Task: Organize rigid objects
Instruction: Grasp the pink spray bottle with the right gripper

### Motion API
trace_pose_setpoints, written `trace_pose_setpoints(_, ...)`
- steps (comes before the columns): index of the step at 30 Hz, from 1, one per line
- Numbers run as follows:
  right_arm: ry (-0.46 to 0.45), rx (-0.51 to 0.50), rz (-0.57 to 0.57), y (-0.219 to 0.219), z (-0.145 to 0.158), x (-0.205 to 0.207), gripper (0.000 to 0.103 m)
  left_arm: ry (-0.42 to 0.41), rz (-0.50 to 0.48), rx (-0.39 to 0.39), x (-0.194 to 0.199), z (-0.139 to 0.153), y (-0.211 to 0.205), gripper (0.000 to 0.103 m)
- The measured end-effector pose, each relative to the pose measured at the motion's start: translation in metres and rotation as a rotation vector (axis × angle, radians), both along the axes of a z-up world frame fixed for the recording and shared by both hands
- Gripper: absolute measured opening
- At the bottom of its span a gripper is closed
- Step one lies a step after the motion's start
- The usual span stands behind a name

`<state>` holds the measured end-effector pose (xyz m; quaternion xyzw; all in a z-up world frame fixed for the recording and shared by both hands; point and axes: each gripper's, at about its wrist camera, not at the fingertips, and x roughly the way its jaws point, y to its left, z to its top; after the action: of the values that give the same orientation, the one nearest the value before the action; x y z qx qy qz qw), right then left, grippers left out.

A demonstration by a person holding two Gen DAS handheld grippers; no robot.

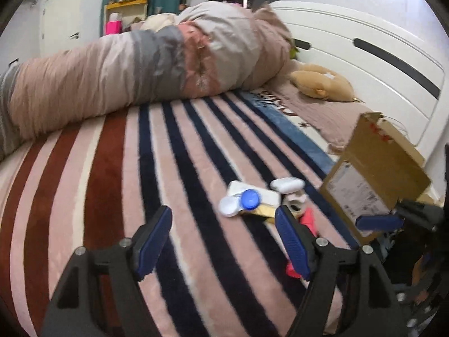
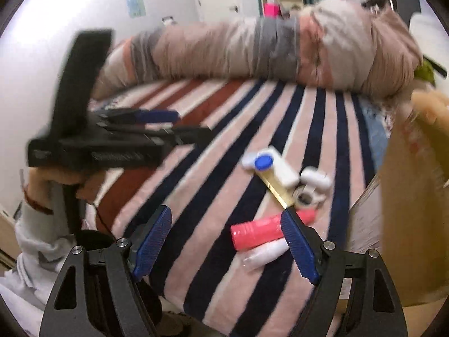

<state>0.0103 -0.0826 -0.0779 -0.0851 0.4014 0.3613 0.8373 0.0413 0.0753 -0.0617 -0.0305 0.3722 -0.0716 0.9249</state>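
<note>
A small pile of rigid objects lies on the striped bed cover: a white box with a blue-capped white item on it, a white earbud case, a gold flat piece, a small white roll, a pink-red tube and a white tube. My left gripper is open and empty, just short of the pile. My right gripper is open and empty, its right finger over the pink-red tube. The left gripper also shows in the right wrist view.
An open cardboard box stands at the bed's right edge, beside the pile; it also fills the right of the right wrist view. A rolled duvet lies across the far side. A plush toy rests by the white headboard.
</note>
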Motion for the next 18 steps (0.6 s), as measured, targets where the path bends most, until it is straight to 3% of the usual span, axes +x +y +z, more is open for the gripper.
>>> trace_pose_setpoints(7,0.157,-0.048,-0.148,-0.003,-0.051,0.050,0.077,0.015,0.036,-0.053,0.000,-0.014,0.013,0.073)
trace_pose_setpoints(10,0.207,-0.042,-0.193,-0.007,-0.063,0.063,0.068,0.009,0.020,-0.100,-0.001,-0.013,0.016,0.075)
trace_pose_setpoints(13,0.215,-0.015,-0.202,-0.013,-0.063,0.067,0.065,0.012,0.012,-0.114,-0.001,-0.014,0.016,0.076)
trace_pose_setpoints(18,0.224,-0.052,-0.222,-0.007,-0.067,0.076,0.064,0.031,0.016,-0.115,0.002,-0.016,0.013,0.076)
